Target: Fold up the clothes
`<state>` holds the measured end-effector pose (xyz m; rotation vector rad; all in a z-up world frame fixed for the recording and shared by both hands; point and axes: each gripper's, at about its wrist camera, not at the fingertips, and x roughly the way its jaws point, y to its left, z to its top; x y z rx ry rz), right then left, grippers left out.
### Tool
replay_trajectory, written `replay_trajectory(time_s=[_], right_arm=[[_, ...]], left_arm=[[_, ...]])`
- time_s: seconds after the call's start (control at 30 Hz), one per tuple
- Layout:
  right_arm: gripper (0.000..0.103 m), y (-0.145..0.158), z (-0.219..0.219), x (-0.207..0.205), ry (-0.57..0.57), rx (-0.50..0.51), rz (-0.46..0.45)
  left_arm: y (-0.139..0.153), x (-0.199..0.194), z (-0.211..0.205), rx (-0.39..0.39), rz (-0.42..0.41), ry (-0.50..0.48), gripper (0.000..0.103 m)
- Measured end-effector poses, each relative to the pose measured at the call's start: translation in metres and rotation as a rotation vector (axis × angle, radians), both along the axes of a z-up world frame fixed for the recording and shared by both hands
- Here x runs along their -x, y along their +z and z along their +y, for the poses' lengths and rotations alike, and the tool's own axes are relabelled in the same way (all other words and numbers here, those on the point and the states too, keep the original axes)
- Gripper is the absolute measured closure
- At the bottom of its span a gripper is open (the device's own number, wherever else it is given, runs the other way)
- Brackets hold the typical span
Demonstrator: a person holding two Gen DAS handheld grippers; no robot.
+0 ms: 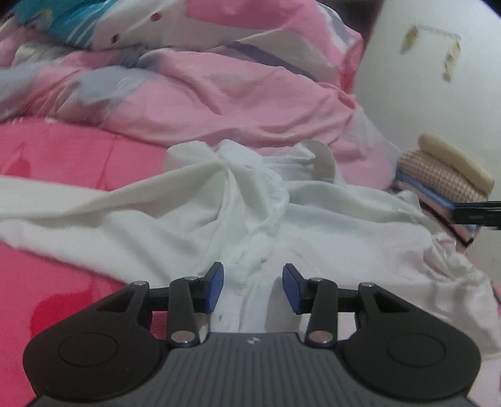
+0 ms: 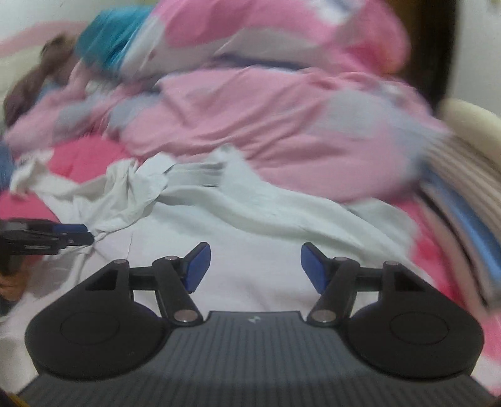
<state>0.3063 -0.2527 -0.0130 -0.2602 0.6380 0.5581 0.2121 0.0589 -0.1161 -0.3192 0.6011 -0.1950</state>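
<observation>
The left gripper (image 1: 253,288) hangs low over a crumpled white shirt (image 1: 238,213), its blue pads (image 1: 216,289) partly apart with the shirt's button strip lying under the gap; nothing is pinched between them. The right gripper (image 2: 255,267) stands wider open above a smoother stretch of the same white shirt (image 2: 250,225), holding nothing, and that view is blurred. In the right wrist view the left gripper shows at the left edge (image 2: 73,234), its tips beside a bunched fold of the shirt. The shirt is spread across a bright pink bedsheet (image 1: 62,150). Beyond it a heaped pink and grey duvet (image 1: 219,94) fills the far side, with a teal striped cloth (image 1: 59,18) on top. To the right sits a stack of folded clothes (image 1: 444,175), against a white wall (image 1: 438,78).
</observation>
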Motion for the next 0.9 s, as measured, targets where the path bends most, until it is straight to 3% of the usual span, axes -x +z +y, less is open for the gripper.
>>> replay_trajectory(time_s=[0.17,0.37,0.43,0.5,0.53,0.57,0.6,0.77,0.9], right_arm=[[0.037,-0.030,0.057,-0.066,0.025,0.078,-0.067],[0.028,-0.054,0.083,-0.131,0.042,-0.023,0.062],[0.027,-0.071,0.096,-0.144,0.074,0.021,0.118],[0.028,-0.083,0.105,-0.145,0.101,0.086,0.116],[0.040,-0.084,0.107,-0.141,0.116,0.092,0.099],[0.083,-0.080,0.106,-0.137,0.113,0.084,0.076],[0.103,-0.075,0.104,-0.133,0.102,0.074,0.053],[0.102,-0.040,0.092,-0.119,0.026,0.013,-0.164],[0.102,-0.037,0.087,-0.141,-0.067,-0.004,-0.213]], left_arm=[[-0.009,-0.001,0.013,0.079,-0.003,0.009,0.060],[-0.013,-0.001,0.020,0.141,-0.013,-0.009,0.060],[-0.014,0.000,0.022,0.157,-0.015,-0.013,0.059],[-0.013,0.001,0.023,0.160,-0.020,-0.014,0.059],[-0.013,0.001,0.023,0.160,-0.023,-0.014,0.059],[-0.012,0.002,0.023,0.158,-0.028,-0.013,0.059],[-0.012,0.003,0.023,0.154,-0.033,-0.010,0.059],[-0.008,0.006,0.021,0.135,-0.052,-0.002,0.059],[-0.009,0.005,0.022,0.137,-0.048,-0.002,0.059]])
